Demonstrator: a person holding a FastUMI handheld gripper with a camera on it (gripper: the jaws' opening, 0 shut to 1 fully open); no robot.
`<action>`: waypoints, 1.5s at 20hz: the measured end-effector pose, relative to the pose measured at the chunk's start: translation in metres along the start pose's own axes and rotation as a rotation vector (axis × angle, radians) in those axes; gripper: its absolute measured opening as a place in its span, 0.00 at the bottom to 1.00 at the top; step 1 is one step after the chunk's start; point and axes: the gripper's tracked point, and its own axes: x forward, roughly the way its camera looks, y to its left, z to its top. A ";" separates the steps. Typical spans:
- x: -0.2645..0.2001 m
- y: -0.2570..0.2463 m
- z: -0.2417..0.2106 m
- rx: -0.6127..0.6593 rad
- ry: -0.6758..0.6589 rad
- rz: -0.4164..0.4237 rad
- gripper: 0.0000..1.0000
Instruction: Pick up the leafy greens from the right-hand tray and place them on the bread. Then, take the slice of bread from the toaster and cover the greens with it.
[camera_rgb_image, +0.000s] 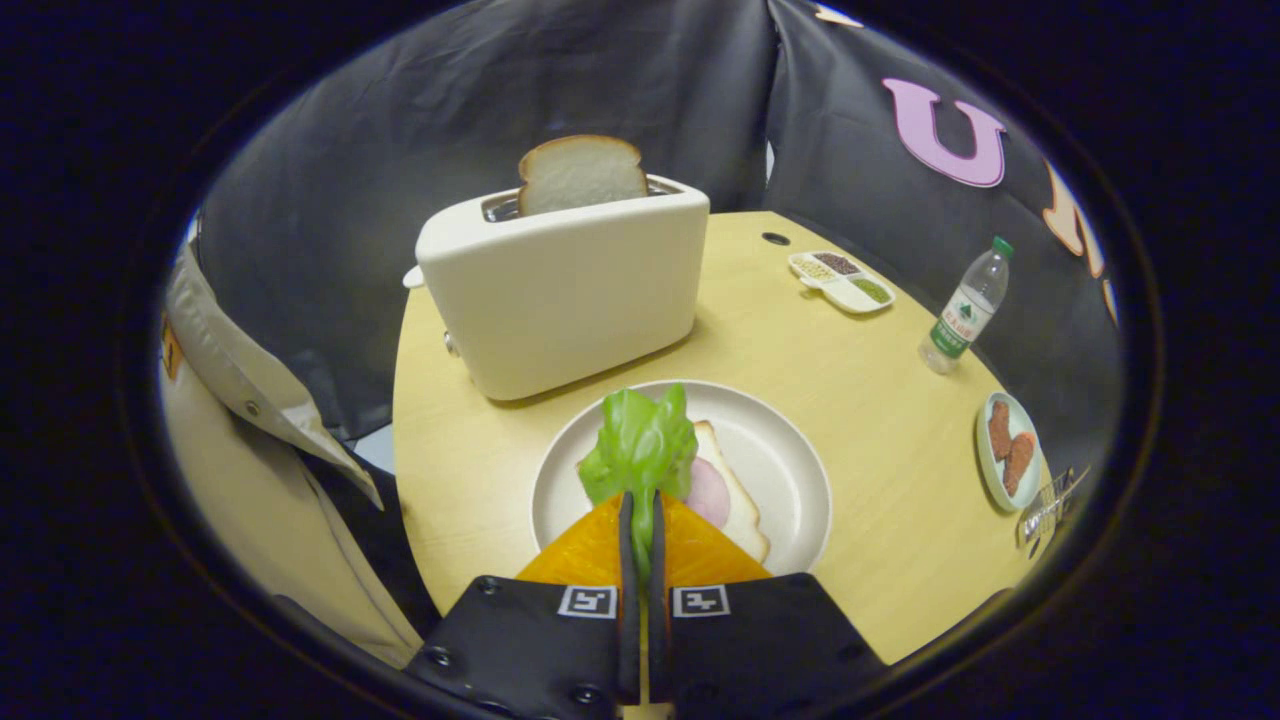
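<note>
Leafy greens sit pinched between your gripper fingers, which are closed almost together on the stem, leaves fanning above the bread on the plate. Beyond them, a second bread slice stands in the toaster.
</note>
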 end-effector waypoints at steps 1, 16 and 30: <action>0.004 -0.001 0.000 0.004 0.005 -0.001 0.07; 0.019 -0.017 0.004 0.010 0.020 -0.054 0.71; -0.044 -0.012 0.138 0.019 -0.145 -0.147 1.00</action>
